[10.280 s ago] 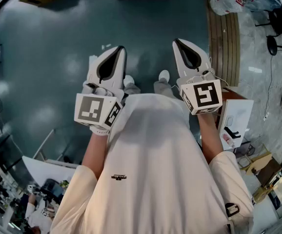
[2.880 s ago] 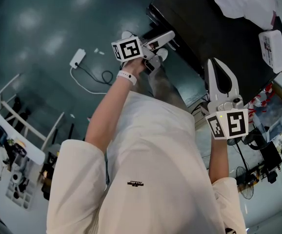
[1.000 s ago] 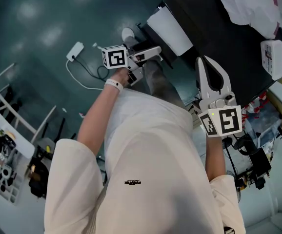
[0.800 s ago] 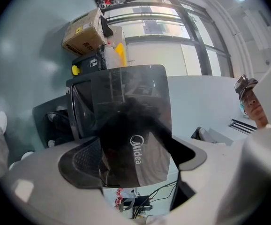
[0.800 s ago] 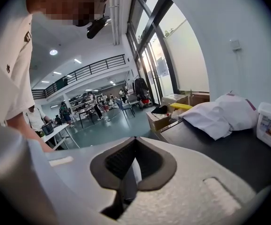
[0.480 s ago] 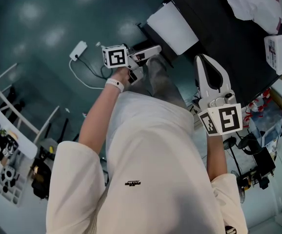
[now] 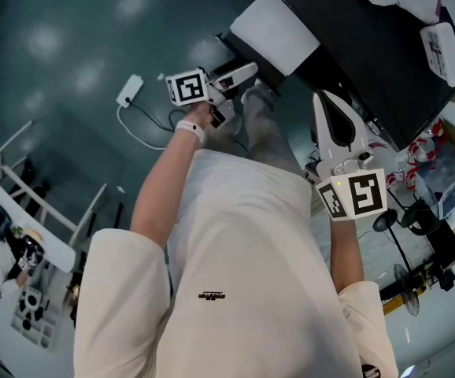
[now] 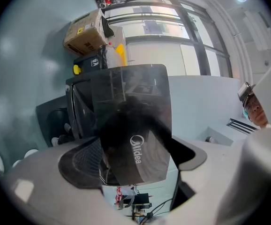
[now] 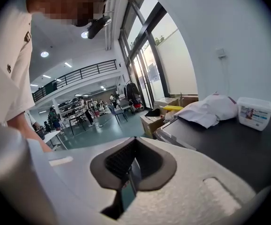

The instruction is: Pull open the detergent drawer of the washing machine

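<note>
Detergent drawer (image 7: 275, 30): head view, toward 1 o'clock of frame centre. Its plain white top stands out from the front of the black washing machine (image 7: 369, 53), which fills the 1-to-2 o'clock corner.

Front panel (image 8: 135, 125) of the drawer: left gripper view. It is dark and glossy, bears the "Midea" mark turned on its side, and fills the space between the jaws.

Left gripper (image 7: 243, 72): head view, 12 o'clock, lying level with its tips at the drawer's front edge. The jaws are spread wide, with one pad at each long edge of the panel, clamped across it. Its left marker cube (image 7: 186, 87) sits at 9 o'clock of the tips.

Right gripper (image 7: 323, 98): head view, 2 o'clock, apart from the drawer and beside the machine's near edge. In its own view the pads are pressed together to a thin slit, with nothing between them. Its right marker cube (image 7: 353, 195) lies at 5 o'clock of the tips.

Machine top, right gripper view: a crumpled white cloth (image 9: 208, 111) and, just beside it at 3 o'clock, a lidded white tub (image 9: 255, 114).

Teal floor (image 7: 62, 46): at 10 o'clock of the head view lies a white power strip (image 7: 129, 90) with its cable.

White shirt (image 7: 235, 274) of the person: fills the lower half of the head view.
</note>
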Demonstrator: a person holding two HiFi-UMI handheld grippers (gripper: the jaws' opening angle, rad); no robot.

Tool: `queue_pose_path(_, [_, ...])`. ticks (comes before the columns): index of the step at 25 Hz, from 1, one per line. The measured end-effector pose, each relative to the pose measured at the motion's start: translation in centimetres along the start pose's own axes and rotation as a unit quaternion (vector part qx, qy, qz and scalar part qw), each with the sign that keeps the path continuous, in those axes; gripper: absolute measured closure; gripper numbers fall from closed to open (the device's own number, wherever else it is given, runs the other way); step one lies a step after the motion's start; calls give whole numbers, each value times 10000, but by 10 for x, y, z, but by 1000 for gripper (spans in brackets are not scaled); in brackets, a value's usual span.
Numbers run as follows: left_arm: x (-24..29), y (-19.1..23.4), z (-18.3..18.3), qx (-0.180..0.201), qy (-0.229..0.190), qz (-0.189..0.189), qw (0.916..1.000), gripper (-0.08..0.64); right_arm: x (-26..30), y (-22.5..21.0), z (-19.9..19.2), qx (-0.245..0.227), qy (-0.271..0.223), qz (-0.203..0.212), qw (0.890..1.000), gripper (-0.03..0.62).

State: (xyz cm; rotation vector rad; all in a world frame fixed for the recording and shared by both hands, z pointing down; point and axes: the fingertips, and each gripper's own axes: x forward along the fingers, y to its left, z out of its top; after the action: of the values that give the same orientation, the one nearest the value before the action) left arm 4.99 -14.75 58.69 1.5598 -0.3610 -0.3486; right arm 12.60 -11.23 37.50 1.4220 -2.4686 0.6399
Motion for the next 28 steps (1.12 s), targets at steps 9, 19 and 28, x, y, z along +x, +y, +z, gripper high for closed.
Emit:
queue_pose_path(9, [-27, -1, -12, -8, 228, 11, 9997, 95, -21, 15, 0, 16, -152, -285, 9995, 591])
queue_pose_path(19, [-45, 0, -24, -94, 272, 37, 9996, 95, -24, 41, -2, 39, -174, -319, 9993, 591])
queue_pose_path(28, [-50, -7, -31, 260, 330, 182, 9990, 2, -31, 51, -5, 18, -208, -312, 9993, 591])
